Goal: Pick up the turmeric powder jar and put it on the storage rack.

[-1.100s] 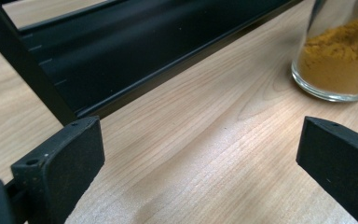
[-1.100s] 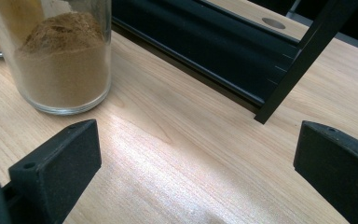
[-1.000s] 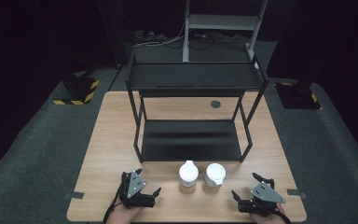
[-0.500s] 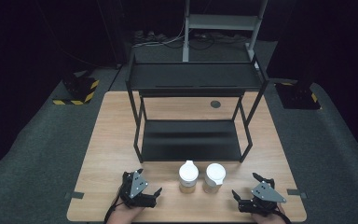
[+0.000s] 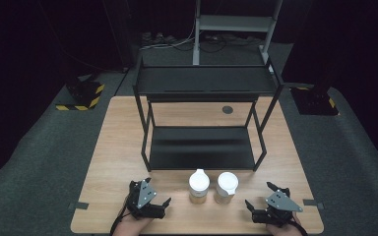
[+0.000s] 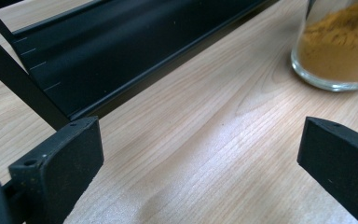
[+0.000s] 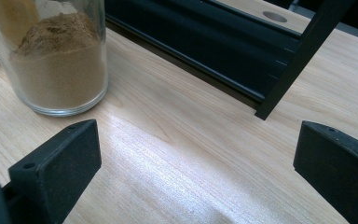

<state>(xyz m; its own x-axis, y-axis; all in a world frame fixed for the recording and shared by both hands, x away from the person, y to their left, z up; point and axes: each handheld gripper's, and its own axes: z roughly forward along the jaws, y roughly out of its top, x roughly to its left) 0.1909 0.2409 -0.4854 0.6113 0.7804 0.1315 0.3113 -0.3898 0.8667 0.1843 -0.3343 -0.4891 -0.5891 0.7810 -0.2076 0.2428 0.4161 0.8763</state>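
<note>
1. Near the front edge of the wooden surface (image 5: 113, 147), two glass jars stand side by side, just in front of the black rack (image 5: 202, 147).
2. Left jar (image 5: 199, 186): white lid with a raised cap, orange-brown powder inside.
3. Right jar (image 5: 227, 187): flat white lid, tan powder inside.
4. Left tongs (image 5: 165, 205): resting low on the surface, left of the jars, apart from them. Jaws spread wide, nothing between them; the left gripper view shows the left jar's base ahead at upper right.
5. Right tongs (image 5: 249, 205): resting low, right of the jars, apart from them. Jaws spread wide, holding nothing; the right gripper view shows the right jar at upper left.
6. Rack's lower shelf bare.
</note>
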